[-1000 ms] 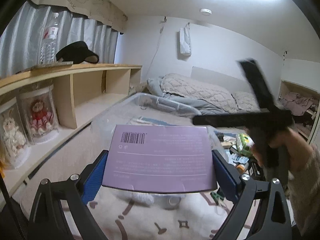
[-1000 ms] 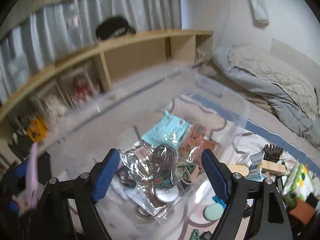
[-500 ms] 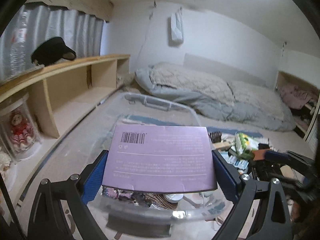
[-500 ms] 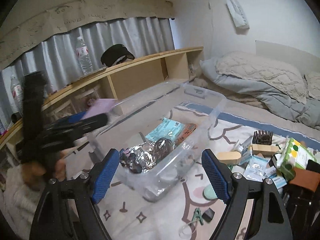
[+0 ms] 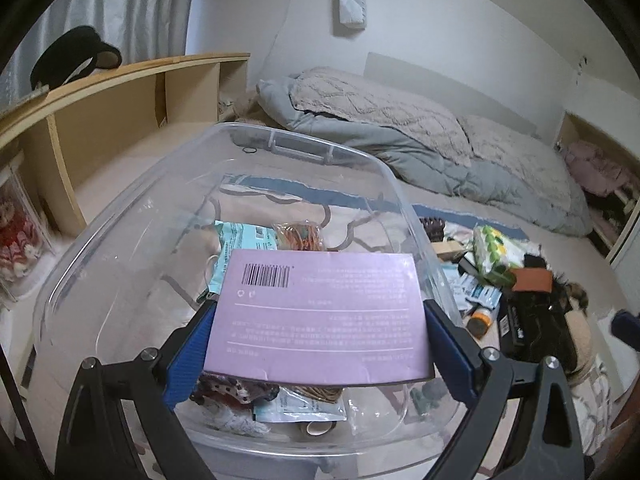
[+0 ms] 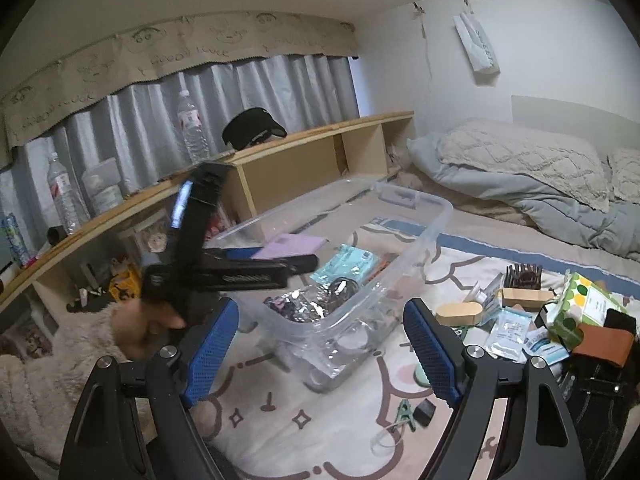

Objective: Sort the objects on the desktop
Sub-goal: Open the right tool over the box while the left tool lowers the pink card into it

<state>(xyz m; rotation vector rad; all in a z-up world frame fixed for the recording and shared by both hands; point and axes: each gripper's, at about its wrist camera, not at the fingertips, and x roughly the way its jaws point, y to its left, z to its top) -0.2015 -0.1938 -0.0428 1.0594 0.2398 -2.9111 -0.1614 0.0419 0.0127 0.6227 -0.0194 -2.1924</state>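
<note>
A flat lilac packet [image 5: 320,316] with a barcode sits across my left gripper [image 5: 318,322], which is shut on it by its two side edges. The packet hangs over the near end of a clear plastic bin [image 5: 400,188] that holds foil bags, a teal packet and cables. In the right wrist view the left gripper [image 6: 280,262] reaches over the bin [image 6: 434,216] from the left, with the lilac packet [image 6: 290,245] at its tip. My right gripper [image 6: 320,332] stands open with nothing between its blue pads, low over the rug in front of the bin.
Loose items lie on the rug right of the bin: a green tissue pack [image 6: 580,304], a wooden brush [image 6: 520,292], a brown wallet [image 6: 600,344], sachets, a small clip [image 6: 404,412]. A wooden shelf [image 6: 300,148] runs behind, bedding [image 6: 540,184] at the back. A hand [image 6: 140,328] holds the left gripper.
The left gripper has carried the lilac packet forward over the bin and tipped down. The right gripper has drawn back from above the bin and still stands open.
</note>
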